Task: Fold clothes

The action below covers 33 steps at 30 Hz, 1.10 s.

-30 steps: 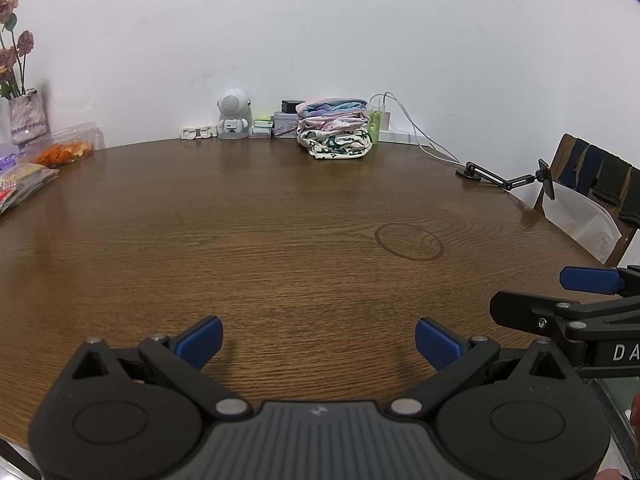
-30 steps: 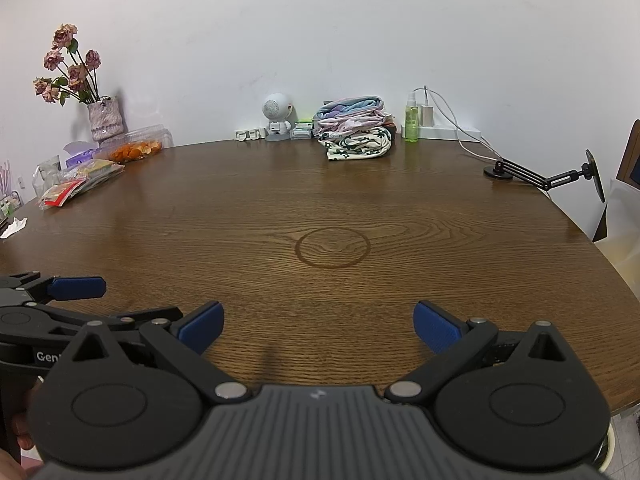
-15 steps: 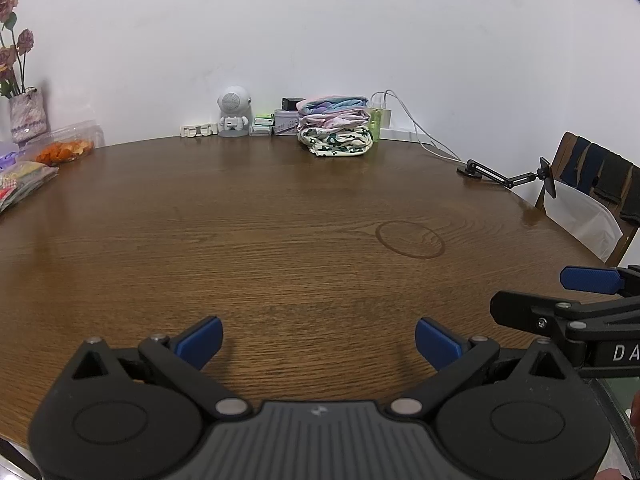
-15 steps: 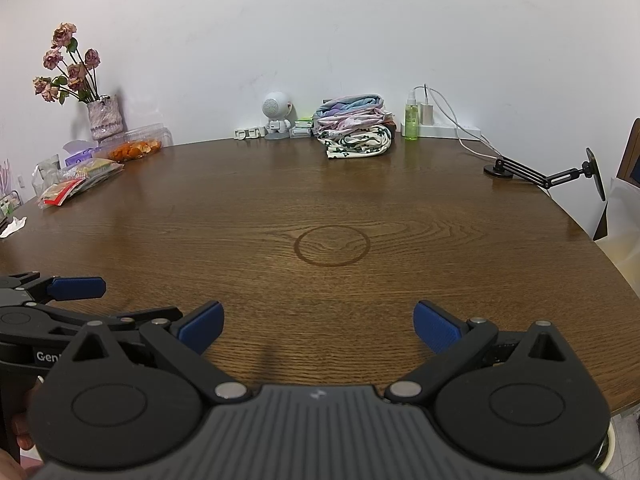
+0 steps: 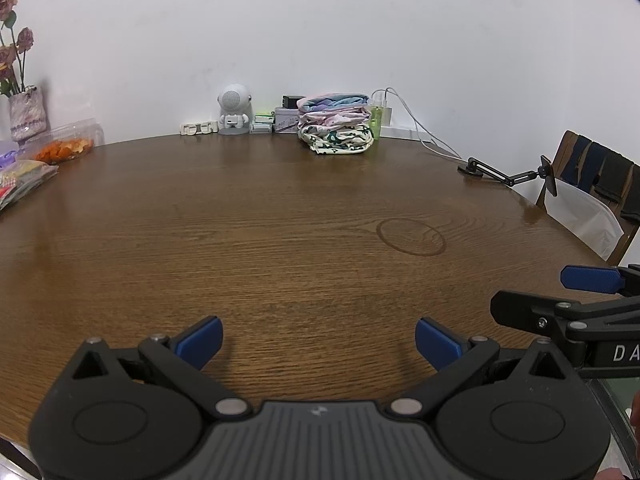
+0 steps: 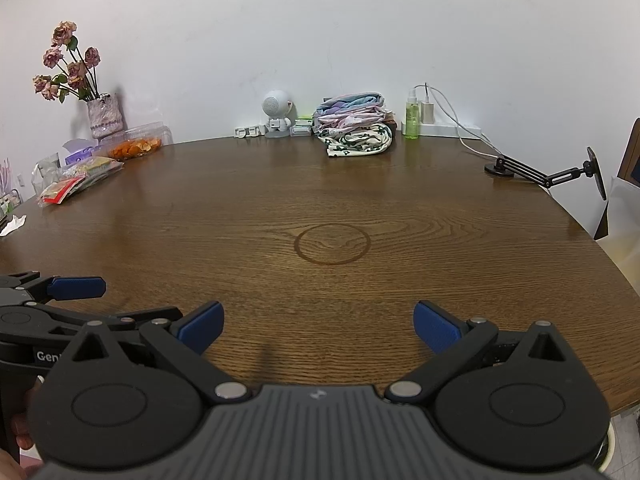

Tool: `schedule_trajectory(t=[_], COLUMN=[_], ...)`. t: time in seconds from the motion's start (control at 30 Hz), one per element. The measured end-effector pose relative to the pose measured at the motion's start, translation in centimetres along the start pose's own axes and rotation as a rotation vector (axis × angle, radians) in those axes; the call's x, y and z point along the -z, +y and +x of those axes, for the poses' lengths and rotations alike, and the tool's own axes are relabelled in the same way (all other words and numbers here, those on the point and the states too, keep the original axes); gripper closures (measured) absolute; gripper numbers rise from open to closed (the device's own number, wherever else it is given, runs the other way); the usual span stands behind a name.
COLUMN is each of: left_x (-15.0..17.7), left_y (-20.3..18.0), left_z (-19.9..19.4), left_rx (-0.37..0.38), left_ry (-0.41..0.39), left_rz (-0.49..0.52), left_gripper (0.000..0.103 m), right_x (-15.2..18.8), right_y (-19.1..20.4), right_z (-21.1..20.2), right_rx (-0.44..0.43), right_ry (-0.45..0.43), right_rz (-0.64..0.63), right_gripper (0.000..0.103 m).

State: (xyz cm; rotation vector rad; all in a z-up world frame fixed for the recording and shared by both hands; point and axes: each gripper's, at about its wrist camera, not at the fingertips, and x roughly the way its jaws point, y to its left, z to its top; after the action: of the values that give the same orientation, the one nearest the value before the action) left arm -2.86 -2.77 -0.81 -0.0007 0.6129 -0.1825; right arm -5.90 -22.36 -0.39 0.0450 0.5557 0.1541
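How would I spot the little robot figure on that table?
Look to the far edge of the round wooden table, against the white wall. Left of the folded clothes stack stands the white figurine, the only thing there with a round head on a small body.

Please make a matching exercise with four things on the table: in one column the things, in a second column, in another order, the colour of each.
Things:
1. spray bottle
2. robot figure
3. phone holder arm
4. dried roses

Colours:
A. black
B. faded pink
C. light green
D. white and grey

Pairs: 1-C, 2-D, 3-A, 4-B
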Motion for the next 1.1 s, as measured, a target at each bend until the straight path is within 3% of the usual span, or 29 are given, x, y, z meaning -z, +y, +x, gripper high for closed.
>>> schedule_trajectory(t=[1.1], left_x=[-0.24], left_y=[0.06], left_z=[0.16], left_rx=[-0.005], left_ry=[0.004], left_rz=[-0.006], left_gripper=[0.000], right_x=[-0.05], right_y=[0.16], right_z=[0.13], right_rx=[-0.001], right_ry=[0.004], right_rz=[-0.001], right_gripper=[0.000])
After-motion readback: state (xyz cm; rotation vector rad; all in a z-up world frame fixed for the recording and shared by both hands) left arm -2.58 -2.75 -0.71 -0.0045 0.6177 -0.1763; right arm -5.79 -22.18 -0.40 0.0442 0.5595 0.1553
